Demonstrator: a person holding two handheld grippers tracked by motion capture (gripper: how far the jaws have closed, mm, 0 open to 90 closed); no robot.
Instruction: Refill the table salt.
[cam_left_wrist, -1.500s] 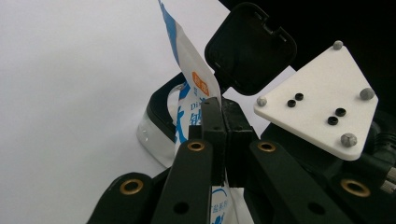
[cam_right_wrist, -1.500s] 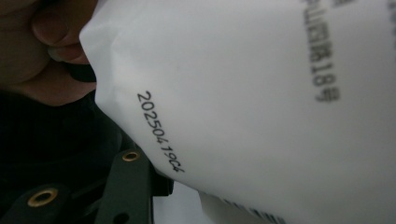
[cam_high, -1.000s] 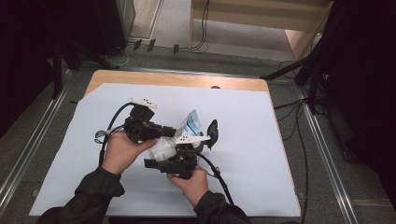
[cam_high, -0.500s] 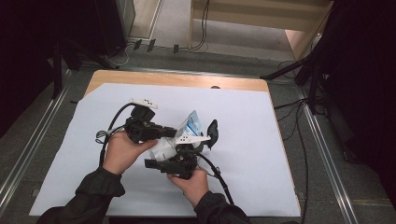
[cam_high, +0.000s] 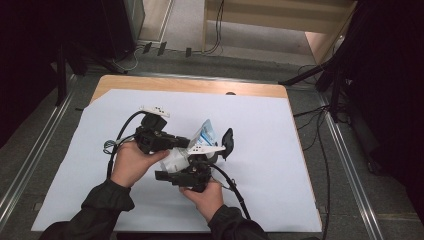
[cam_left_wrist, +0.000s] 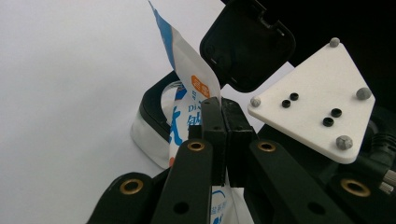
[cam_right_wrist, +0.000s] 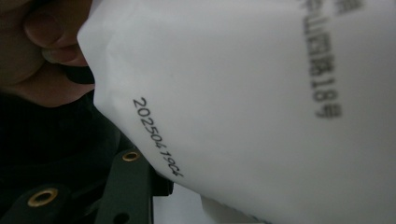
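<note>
Broadly, the table (cam_high: 300, 150) is covered by a white sheet (cam_high: 100, 200), and above its middle both hands work on a white packet with blue print (cam_high: 202, 137), held off the sheet between the two tongs. Left tongs (cam_left_wrist: 223, 109) are pressed together, pinching the packet's flat edge just below its orange mark, with a black hinged case (cam_left_wrist: 247, 44) standing open right behind it. Right tongs (cam_high: 192, 167) sit under the packet, half spread around its lower body, which fills the right gripper view so close that whether they press it cannot be told.
</note>
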